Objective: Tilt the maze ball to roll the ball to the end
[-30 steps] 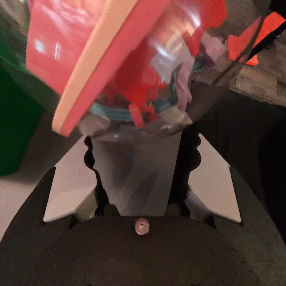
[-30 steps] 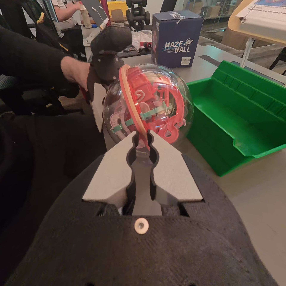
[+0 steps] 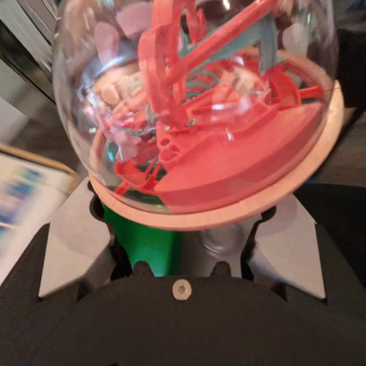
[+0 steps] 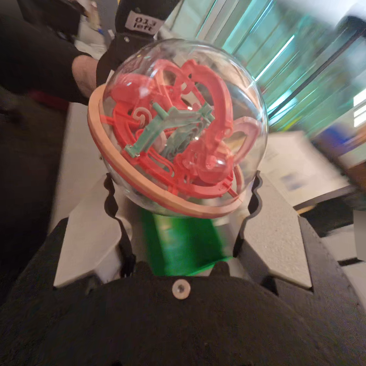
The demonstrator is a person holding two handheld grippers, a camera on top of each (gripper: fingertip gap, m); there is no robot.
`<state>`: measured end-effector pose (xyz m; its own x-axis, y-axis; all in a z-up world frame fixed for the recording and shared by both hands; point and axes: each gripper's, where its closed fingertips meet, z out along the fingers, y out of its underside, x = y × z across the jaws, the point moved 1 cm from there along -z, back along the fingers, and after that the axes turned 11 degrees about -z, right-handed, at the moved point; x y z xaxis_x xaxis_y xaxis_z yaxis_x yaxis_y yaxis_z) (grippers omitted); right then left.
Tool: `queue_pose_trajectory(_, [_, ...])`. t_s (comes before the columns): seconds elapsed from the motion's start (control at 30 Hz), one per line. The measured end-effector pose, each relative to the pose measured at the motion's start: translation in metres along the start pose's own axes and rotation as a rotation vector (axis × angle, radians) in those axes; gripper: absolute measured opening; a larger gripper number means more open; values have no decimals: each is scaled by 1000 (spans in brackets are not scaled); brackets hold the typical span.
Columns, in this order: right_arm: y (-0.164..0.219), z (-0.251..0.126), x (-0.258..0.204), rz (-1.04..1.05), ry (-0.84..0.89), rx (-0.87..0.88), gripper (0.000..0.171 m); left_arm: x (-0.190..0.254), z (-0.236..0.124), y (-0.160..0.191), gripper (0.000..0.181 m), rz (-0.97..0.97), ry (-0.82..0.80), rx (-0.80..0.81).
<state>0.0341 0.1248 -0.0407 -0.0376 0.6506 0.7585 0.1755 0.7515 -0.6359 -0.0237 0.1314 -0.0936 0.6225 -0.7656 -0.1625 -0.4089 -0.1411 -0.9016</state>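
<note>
Left gripper (image 3: pixel 181 200) fingers wide, cradling maze ball (image 3: pixel 198 111); right gripper (image 4: pixel 183 178) fingers wide, gripping it.

- The maze ball (image 3: pixel 194 111), a clear sphere with red, teal and pale pink tracks inside, fills the upper frame.
- Its peach equator ring (image 3: pixel 198 219) runs tilted, higher on the right.
- The left gripper (image 3: pixel 181 200) has its grey fingers (image 3: pixel 77 227) spread wide, the ring lying across both tips; it appears to grip there, though blur hides the contact.
- A green bin (image 3: pixel 146 245) shows below, between the fingers.
</note>
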Motion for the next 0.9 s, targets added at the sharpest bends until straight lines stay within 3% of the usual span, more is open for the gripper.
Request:
queue_pose_trajectory(0.07, [-64,-32,39,-214,124,71,136,9,-30,-80,158,234,-81,115])
queue_pose_trajectory(0.13, [-92,-52,69,-295,183,98,136,14,-49,-139,158,362,-135,176])
queue_pose_trajectory(0.27, [-155,-92,76,-510,270,14,140,46,-67,-196,158,508,-166,276])
queue_pose_trajectory(0.4, [-191,-105,78,-682,268,-188,144,57,-64,-222,158,507,-151,434])
queue_pose_trajectory(0.47, [-216,-115,72,-781,290,-188,145,81,-84,-240,157,600,-188,552])
queue_pose_trajectory(0.57, [-237,-128,71,-881,366,-267,146,88,-96,-261,158,677,-286,573])
queue_pose_trajectory(0.63, [-264,-130,53,-906,341,-193,148,118,-107,-268,157,718,-162,678])
queue_pose_trajectory(0.73, [-252,-118,80,-780,252,-280,150,102,-95,-273,158,520,-54,732])
queue_pose_trajectory(0.9, [-236,-102,86,-705,135,-426,152,88,-66,-260,158,365,62,760])
